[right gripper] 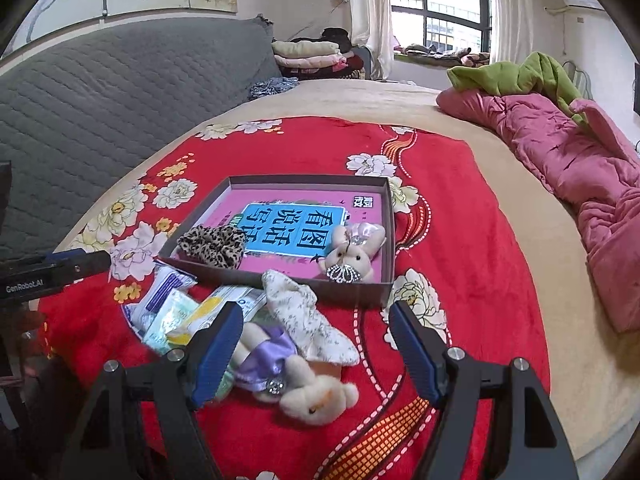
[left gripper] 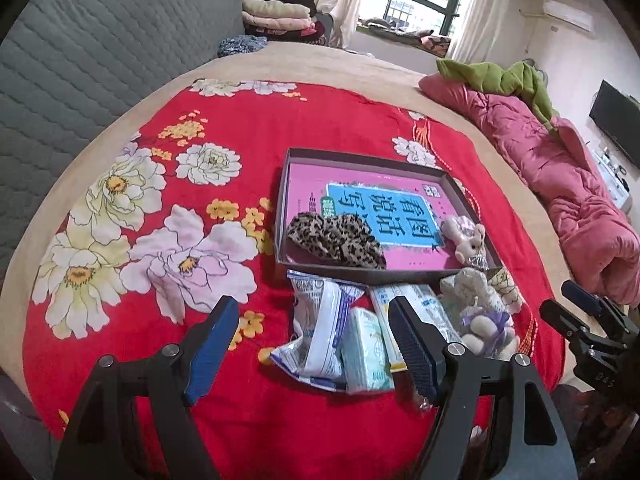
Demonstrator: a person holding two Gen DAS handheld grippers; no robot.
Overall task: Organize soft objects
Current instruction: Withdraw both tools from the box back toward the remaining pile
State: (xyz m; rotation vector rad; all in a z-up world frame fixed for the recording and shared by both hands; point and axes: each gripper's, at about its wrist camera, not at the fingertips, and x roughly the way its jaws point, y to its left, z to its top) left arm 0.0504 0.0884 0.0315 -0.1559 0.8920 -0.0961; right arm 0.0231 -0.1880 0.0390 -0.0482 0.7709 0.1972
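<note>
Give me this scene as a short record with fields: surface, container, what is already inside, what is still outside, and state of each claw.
surface: red floral blanket on a bed
container: shallow box, open, with a pink book flat in it
inside: leopard scrunchie at the near left, small bunny at the near right
outside: purple-dress bunny, floral cloth, tissue packs, all in front of the box
left claw: open, empty, above the tissue packs
right claw: open, empty, above the purple-dress bunny

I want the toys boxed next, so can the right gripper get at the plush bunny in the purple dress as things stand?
Probably yes: the right gripper is open and empty, with the purple-dress bunny lying uncovered on the red blanket just ahead between its fingers.
</note>
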